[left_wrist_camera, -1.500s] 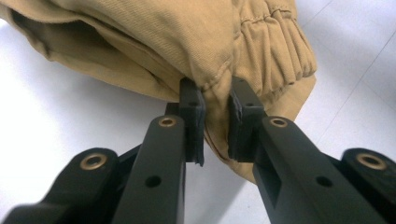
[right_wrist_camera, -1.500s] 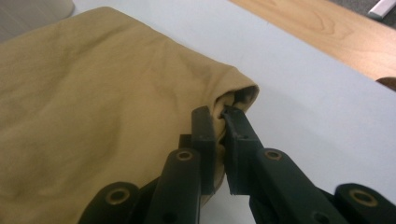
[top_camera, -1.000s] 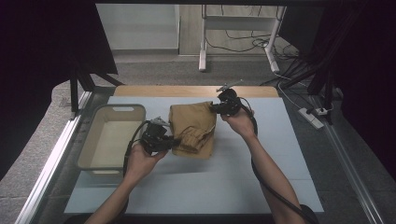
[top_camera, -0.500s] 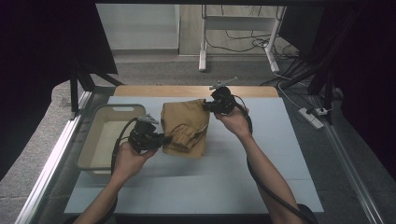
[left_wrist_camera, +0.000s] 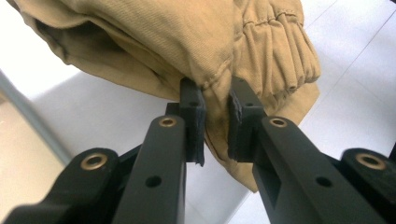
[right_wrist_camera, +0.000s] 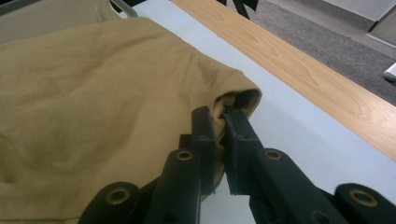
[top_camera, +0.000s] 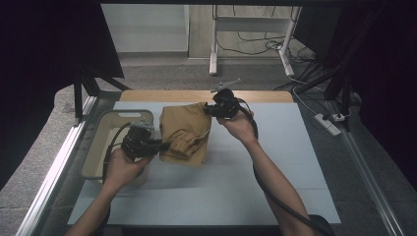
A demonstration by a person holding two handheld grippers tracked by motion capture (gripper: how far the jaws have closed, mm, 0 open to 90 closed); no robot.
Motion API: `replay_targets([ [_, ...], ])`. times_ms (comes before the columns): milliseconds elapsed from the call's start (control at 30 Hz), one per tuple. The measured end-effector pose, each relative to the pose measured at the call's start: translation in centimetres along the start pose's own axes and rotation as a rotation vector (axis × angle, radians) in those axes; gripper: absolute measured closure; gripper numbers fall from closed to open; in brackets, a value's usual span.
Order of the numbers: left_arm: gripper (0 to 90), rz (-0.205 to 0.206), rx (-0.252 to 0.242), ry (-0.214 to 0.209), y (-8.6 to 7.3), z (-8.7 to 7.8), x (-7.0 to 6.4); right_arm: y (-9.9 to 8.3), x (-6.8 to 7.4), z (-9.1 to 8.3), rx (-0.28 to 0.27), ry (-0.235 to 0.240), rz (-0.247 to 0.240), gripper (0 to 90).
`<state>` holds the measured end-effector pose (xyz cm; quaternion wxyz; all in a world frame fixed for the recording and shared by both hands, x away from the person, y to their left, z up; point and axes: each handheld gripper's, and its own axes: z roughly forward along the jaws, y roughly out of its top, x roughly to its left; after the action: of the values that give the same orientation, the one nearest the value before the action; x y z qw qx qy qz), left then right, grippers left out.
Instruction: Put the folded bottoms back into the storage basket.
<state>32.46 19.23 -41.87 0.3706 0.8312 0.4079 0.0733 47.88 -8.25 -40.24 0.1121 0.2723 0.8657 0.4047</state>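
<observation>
Garment (top_camera: pixel 184 132), tan and folded, lies on the pale mat (top_camera: pixel 275 162) a little toward ten o'clock from the mat's middle, and we hold it at two places. Our left gripper (top_camera: pixel 164 145) sits at the garment's nine o'clock edge; in the left gripper view (left_wrist_camera: pixel 215 123) its jaws are clenched on a fold of cloth just beside a gathered, elastic cuff (left_wrist_camera: pixel 280 51), and the cloth there hangs clear of the mat. Our right gripper (top_camera: pixel 209 109) is at the garment's one o'clock corner; in the right gripper view (right_wrist_camera: pixel 219 122) its jaws pinch the rolled edge of that corner, with only a thin layer of cloth between them. From above, the garment looks bunched near the left gripper, with the cuff at about seven o'clock on it, and smoother toward the right gripper.

A beige bin (top_camera: pixel 98 132) stands at nine o'clock of the garment, just beside it, and our left hand (top_camera: pixel 123 164) hovers over the bin's near right corner. Our right hand (top_camera: pixel 238 125) is over the mat at three o'clock of the garment's top corner. A wooden strip (top_camera: pixel 196 96) runs along the mat's twelve o'clock edge, close behind the right gripper. A cable trails from each gripper back along our forearms.
</observation>
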Motion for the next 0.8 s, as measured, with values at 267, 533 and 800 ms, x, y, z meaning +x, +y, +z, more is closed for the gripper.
replay_targets([
  [267,77.9,-0.009,-0.003,0.002,-1.1,-1.8,1.2,1.4,1.7,1.0,0.003,0.021,-0.033,84.1],
  [533,77.9,-0.030,-0.019,-0.004,-2.2,-3.5,2.3,2.7,3.0,2.0,-0.006,0.042,-0.046,84.1],
  [800,78.0,-0.054,-0.033,0.011,-3.2,-5.3,3.4,4.1,4.2,3.0,-0.015,0.063,-0.059,84.1],
])
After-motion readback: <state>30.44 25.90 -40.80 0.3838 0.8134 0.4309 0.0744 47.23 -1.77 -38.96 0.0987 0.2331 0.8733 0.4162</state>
